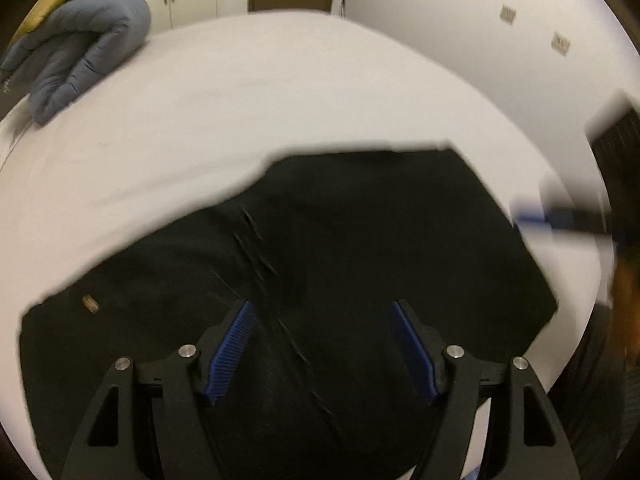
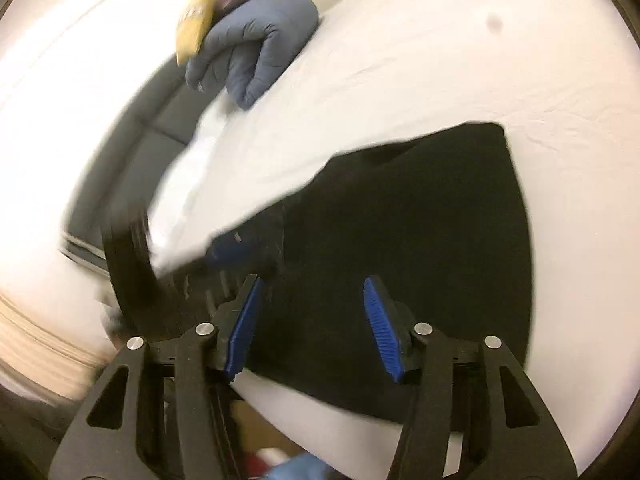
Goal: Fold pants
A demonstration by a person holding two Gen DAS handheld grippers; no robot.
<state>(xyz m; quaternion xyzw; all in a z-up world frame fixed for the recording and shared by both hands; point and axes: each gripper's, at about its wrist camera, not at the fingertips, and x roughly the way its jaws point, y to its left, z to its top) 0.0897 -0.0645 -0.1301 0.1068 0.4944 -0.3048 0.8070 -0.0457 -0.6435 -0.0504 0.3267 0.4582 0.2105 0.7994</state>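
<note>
black pants (image 1: 340,240) lie folded flat on white bedding (image 1: 280,92). left gripper (image 1: 320,350) and right gripper (image 2: 312,324) hover above, jaws apart, holding nothing

Bed, white sheet (image 1: 280,92): black pants (image 1: 360,240) lying flat near one edge; folded blue-grey quilted blanket (image 1: 80,48) at far corner, well apart, with yellow and purple packets (image 2: 196,32) resting against it.

The pants (image 1: 320,240) are matt black cloth, lying on a bed (image 1: 280,92) covered in smooth white sheet fabric. Each claw, left (image 1: 320,352) and right (image 2: 312,324), looks like matt black plastic with ribbed blue pads and shiny metal pins. A quilted grey-blue blanket (image 1: 80,48) looks soft
</note>
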